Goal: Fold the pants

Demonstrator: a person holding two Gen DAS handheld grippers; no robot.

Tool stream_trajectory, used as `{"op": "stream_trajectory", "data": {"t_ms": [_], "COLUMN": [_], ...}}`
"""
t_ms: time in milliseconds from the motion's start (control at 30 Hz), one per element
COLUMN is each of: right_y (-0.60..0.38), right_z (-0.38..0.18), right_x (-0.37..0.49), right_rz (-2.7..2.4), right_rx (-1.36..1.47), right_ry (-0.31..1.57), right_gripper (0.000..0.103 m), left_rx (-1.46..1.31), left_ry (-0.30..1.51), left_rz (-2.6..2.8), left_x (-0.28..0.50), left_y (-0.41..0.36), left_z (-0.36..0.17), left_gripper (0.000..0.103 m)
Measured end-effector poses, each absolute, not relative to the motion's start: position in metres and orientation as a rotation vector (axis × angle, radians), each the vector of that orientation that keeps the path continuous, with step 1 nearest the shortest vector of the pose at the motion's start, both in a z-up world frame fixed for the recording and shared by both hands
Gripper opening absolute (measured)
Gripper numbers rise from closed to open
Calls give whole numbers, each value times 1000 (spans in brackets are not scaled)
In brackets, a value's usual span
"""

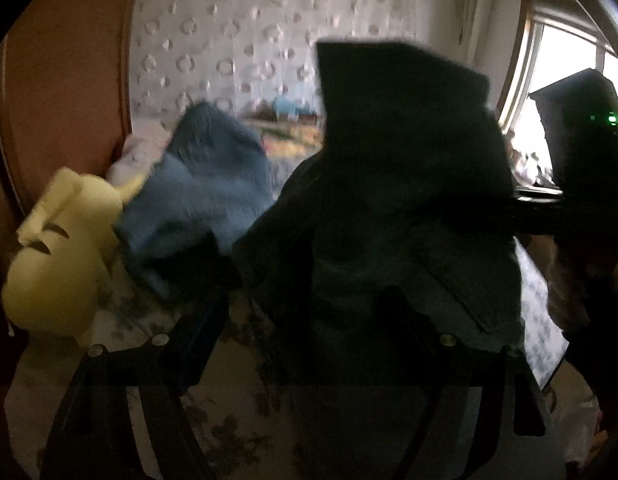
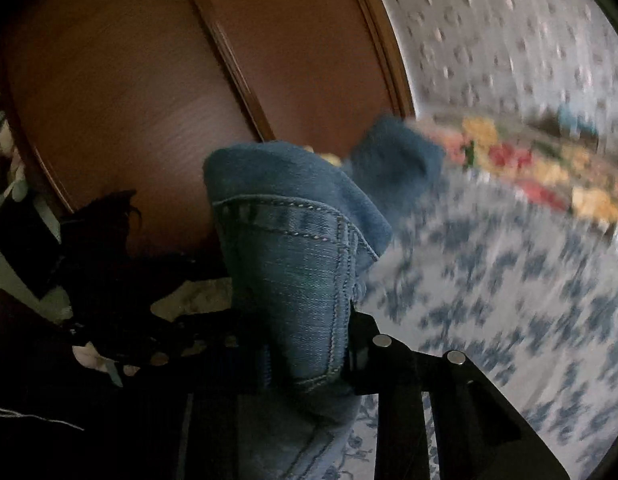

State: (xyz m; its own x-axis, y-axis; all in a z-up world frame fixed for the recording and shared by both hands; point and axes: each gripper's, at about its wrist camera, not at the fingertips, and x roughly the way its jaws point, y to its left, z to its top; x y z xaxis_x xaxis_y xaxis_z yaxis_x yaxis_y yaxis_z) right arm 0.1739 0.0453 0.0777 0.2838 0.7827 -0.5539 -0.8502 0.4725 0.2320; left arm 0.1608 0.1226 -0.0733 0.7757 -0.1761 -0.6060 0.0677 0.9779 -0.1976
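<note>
The right tongs (image 2: 309,344) grip a bunched denim edge of the pants (image 2: 293,248), lifted above the floral bed (image 2: 509,320). The left tongs (image 1: 305,320) stand wide with dark cloth (image 1: 389,184) between; I cannot tell if they pinch it. No neat fold shows, so folding seems barely begun.

Both grippers are plain matte black, kinda chunky flat-plate builds. The right gripper (image 2: 309,344) has small round silver screw heads dotted along its finger plates. Same shiny screws near the left gripper (image 1: 305,320), plus a blue strip inside one finger.
</note>
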Motion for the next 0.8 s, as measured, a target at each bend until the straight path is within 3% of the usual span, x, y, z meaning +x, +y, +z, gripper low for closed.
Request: {"op": "stream_trajectory", "data": {"t_ms": [500,667,800], "right_y": [97,124,142], "right_z": [211,222,183], "right_x": [151,193,269], "right_rz": [1142,1191,1142], "right_rx": [-205,-72,63], "right_ry": [432,412,491], "right_gripper": [26,27,28], "left_rx": [-126,-93,-75], "left_ry": [412,360,409], "left_rz": [-55,14,45], "left_x": [147,159,196], "left_y": [181,214,237], "left_z": [37,58,46], "left_gripper": [79,79,79]}}
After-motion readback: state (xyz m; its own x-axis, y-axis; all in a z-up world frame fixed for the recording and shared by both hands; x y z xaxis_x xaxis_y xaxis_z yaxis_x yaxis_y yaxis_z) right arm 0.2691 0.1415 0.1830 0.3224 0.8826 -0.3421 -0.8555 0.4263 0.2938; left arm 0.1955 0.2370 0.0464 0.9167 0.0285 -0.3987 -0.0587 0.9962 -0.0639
